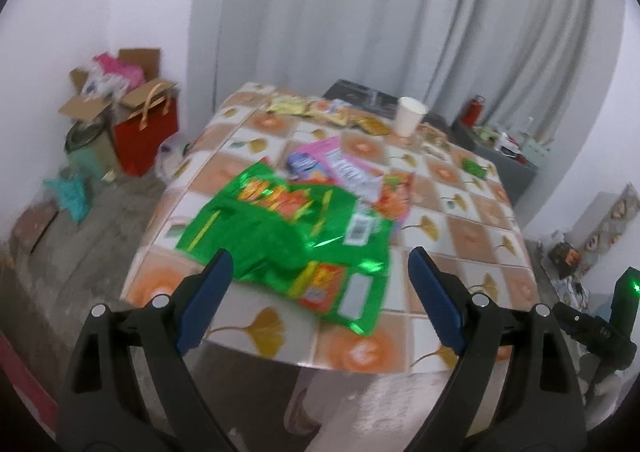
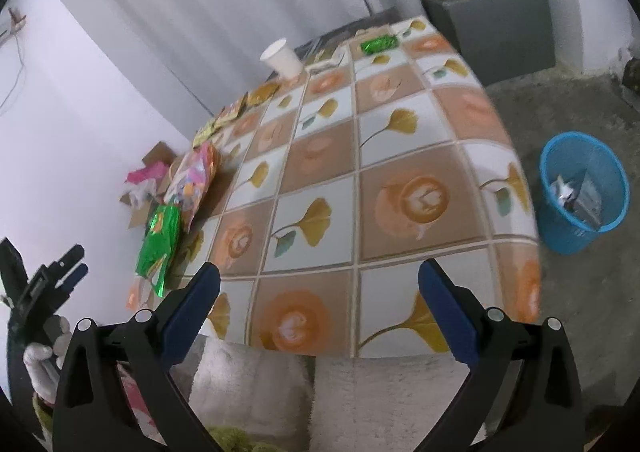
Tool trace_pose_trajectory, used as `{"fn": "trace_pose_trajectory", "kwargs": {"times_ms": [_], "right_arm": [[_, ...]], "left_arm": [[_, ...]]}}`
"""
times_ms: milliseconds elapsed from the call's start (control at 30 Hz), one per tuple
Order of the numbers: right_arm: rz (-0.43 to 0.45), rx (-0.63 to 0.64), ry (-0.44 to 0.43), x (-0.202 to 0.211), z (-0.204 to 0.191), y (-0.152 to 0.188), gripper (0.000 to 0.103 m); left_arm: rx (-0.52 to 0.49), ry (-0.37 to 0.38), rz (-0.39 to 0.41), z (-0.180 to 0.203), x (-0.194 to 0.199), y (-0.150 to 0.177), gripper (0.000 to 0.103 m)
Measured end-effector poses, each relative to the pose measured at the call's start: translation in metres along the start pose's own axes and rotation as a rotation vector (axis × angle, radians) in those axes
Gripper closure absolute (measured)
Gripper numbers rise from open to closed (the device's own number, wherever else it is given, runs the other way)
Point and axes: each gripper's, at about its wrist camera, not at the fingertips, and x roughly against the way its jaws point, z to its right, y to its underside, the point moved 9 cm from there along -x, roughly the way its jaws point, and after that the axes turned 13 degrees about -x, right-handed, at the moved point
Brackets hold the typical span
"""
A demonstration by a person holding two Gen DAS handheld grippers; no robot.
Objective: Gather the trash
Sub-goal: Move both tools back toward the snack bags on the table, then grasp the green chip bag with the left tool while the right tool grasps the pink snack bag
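My left claw [image 1: 320, 272] hung wide open over the near edge of the surface [image 1: 472, 236], nothing between its blue pads [image 1: 208, 300]. Just ahead of it lay the big green snack bag [image 1: 288, 240], flat and crumpled on the tiled cloth, its near end reaching in between the two fingers but touching neither that I could see. Behind the bag, partly tucked under it, sat a pink and blue wrapper [image 1: 340, 164] and an orange one [image 1: 394, 196]. Farther back: a strip of yellowish wrappers [image 1: 316, 112] along the far edge, a white paper cup [image 1: 410, 116] standing upright, and a small green wrapper [image 1: 474, 166] off to the right (all soft with blur). My right claw [image 2: 320, 304] was likewise spread wide and held nothing, poised above the near edge of the surface where only patterned cloth lay before it. On the floor to its right stood the blue mesh bin [image 2: 580, 196], some scraps already in it, well apart from the green bag [image 2: 158, 248].
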Motion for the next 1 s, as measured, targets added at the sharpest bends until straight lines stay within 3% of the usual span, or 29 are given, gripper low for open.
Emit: {"fn": "trace_pose_trajectory", "kwargs": {"times_ms": [167, 300, 567, 667, 800, 1000], "right_arm": [[-0.051, 0.004, -0.023, -0.016, -0.009, 0.009, 0.007], [-0.077, 0.014, -0.024, -0.025, -0.014, 0.013, 0.007], [-0.118, 0.022, -0.037, -0.043, -0.024, 0.013, 0.007], [-0.141, 0.020, -0.054, -0.051, -0.031, 0.010, 0.007], [-0.178, 0.020, -0.096, -0.069, -0.051, 0.000, 0.007], [-0.258, -0.010, -0.212, -0.112, -0.103, -0.026, 0.007]], "left_arm": [[0.039, -0.021, -0.025, -0.019, -0.014, 0.010, 0.018], [0.107, 0.004, -0.049, -0.030, -0.029, 0.018, 0.018], [0.375, 0.202, -0.118, -0.028, -0.072, 0.045, 0.022], [0.445, 0.209, -0.113, -0.034, -0.085, 0.048, 0.029], [0.525, 0.200, -0.108, -0.043, -0.103, 0.052, 0.047], [0.535, 0.176, -0.101, -0.049, -0.112, 0.053, 0.073]]}}
